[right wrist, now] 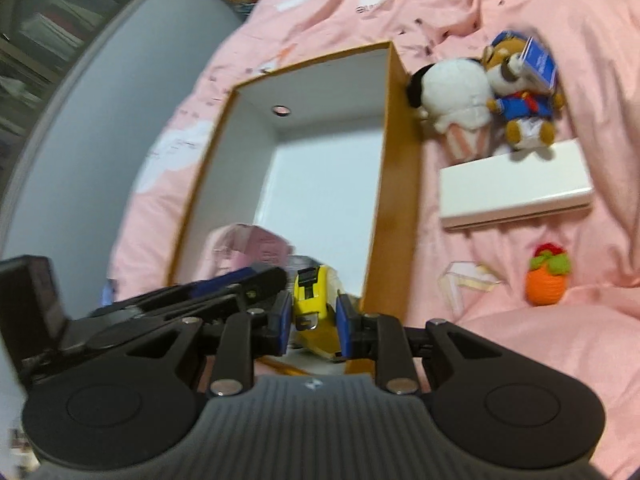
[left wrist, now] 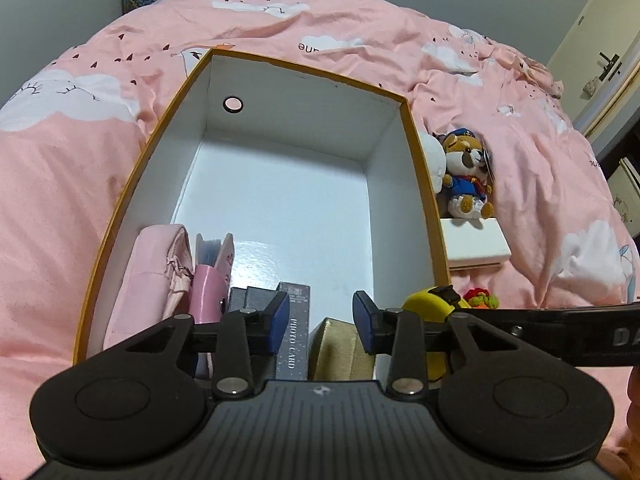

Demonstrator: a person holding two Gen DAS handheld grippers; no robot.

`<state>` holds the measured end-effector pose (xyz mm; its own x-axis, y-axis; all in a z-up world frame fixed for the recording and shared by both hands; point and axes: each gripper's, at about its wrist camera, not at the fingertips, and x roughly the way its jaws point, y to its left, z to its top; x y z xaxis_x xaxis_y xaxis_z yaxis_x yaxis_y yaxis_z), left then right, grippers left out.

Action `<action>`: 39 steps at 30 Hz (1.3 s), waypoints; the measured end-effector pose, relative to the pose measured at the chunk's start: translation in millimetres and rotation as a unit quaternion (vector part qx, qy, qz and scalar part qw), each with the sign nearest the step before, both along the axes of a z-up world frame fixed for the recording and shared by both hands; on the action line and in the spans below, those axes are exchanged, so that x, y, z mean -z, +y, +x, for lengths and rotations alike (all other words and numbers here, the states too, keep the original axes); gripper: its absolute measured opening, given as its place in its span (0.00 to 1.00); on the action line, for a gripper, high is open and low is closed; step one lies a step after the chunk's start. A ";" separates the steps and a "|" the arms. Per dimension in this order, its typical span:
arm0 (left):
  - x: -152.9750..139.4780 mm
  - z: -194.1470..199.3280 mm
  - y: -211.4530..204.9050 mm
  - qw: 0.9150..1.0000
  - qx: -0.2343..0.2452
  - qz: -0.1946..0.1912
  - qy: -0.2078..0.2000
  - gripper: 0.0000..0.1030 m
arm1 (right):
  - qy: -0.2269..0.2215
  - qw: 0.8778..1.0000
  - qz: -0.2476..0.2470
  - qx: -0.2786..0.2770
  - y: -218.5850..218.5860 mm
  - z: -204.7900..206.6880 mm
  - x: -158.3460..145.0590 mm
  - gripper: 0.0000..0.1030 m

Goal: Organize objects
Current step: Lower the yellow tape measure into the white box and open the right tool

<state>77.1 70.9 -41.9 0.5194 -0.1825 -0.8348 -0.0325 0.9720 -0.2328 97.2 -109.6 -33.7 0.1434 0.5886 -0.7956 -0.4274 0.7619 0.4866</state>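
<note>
Black left gripper (left wrist: pixel 321 322), blue pads, silver screws, ribbed grey housing

Pink cloud-print bedding (left wrist: pixel 72 184), pale door (left wrist: pixel 600 40), glass-fronted bookcase (right wrist: pixel 48 40)

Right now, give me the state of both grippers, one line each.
Left gripper: open, nothing between its pads, above the box.
Right gripper: closed on the yellow tape measure.

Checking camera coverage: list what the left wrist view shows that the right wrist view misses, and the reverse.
Left only: the photo card box, gold box and door. Right only: the clear plastic piece, shelves, and the right tool shut on the tape measure. Both: the storage box, white case, dog plush, crochet toy.
</note>
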 end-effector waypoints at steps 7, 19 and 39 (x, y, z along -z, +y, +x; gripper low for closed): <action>4.6 -10.2 17.7 0.999 -0.010 -0.049 -0.021 0.42 | -0.041 0.994 -0.097 0.012 31.0 -16.2 4.3 0.23; 9.9 -17.5 39.5 0.993 -0.012 -0.112 -0.042 0.40 | -0.010 0.986 -0.160 0.039 57.8 -24.3 28.8 0.22; 16.4 -17.8 38.0 0.993 -0.006 -0.110 -0.032 0.40 | 0.012 0.984 -0.175 0.020 61.3 -24.4 37.2 0.24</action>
<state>59.3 108.9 -58.3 0.5733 -0.3502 -0.7407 -0.0225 0.8970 -0.4415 72.8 -48.3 -70.9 0.1402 0.2716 -0.9521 -0.3848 0.9010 0.2004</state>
